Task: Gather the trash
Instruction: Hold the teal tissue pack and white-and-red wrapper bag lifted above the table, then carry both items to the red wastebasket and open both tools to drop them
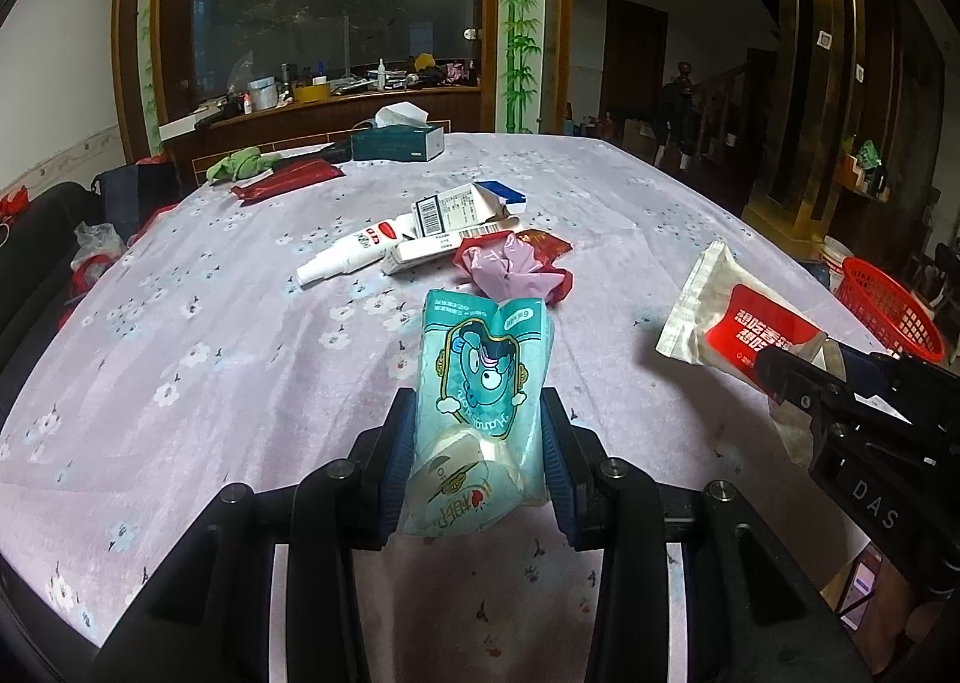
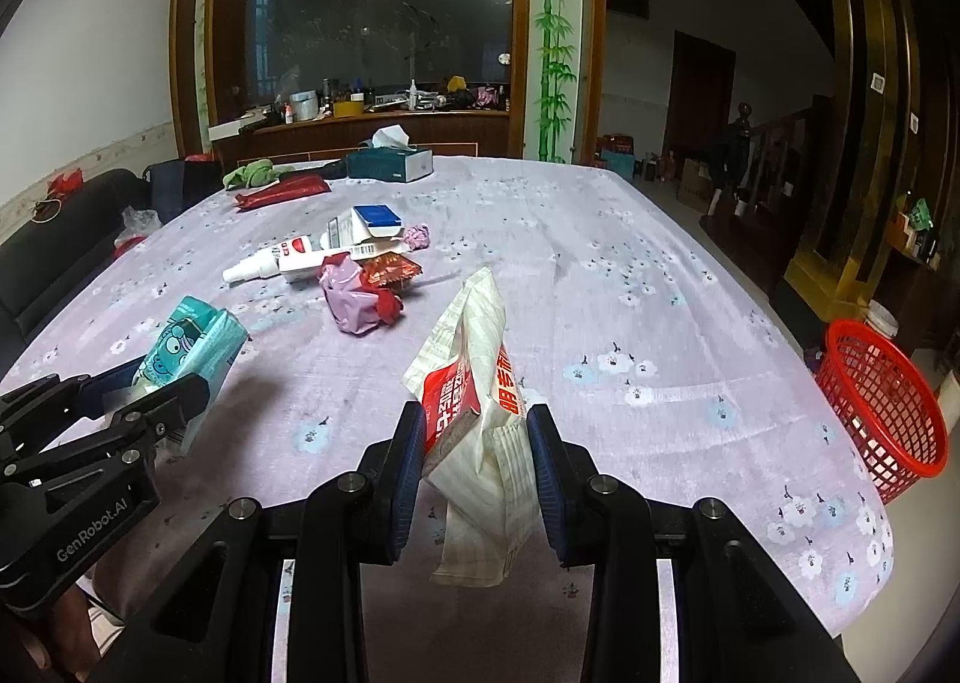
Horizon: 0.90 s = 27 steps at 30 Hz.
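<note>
Now, through my left wrist camera, my left gripper [image 1: 477, 431] is clamped on a teal tissue pack [image 1: 480, 377], held above the floral tablecloth [image 1: 210, 323]. At twelve o'clock lies the trash pile: a white spray bottle [image 1: 354, 254], a crumpled pink bag [image 1: 513, 266]. At three o'clock, a red basket [image 1: 888, 305].

Over on my right wrist camera, my right gripper [image 2: 474, 437] pinches a white-and-red wrapper [image 2: 474, 377] between its pads. The red basket [image 2: 876, 401] sits at three o'clock beside the table edge; the tissue pack [image 2: 192, 347] hangs at nine o'clock.
</note>
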Available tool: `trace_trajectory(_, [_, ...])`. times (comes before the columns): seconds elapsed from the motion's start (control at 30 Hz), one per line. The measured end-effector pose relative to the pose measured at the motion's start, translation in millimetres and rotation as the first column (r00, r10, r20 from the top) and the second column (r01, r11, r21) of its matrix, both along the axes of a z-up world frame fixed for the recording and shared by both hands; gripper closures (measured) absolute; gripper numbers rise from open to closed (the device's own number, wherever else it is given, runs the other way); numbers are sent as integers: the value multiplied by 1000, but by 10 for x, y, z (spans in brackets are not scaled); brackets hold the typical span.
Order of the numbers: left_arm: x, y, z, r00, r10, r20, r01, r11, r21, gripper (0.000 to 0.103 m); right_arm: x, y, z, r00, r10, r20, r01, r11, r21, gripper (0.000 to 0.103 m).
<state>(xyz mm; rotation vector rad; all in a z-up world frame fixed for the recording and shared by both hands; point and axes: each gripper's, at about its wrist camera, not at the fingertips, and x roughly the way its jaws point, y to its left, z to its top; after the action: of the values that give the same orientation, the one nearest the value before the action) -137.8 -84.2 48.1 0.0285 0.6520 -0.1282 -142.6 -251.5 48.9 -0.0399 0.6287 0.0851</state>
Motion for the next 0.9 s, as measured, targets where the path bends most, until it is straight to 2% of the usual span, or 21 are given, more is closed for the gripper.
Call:
trace_trajectory(0.53, [217,-300,110,995,-96,-8,96,995,-9,65,120,-329,33,999,-48,-15,49,996,68,66])
trace_trajectory(0.9, [416,-779,257,973,-227,-31,226,973,-43,65,147,-790,160,992,-125,-11,125,982,139,66])
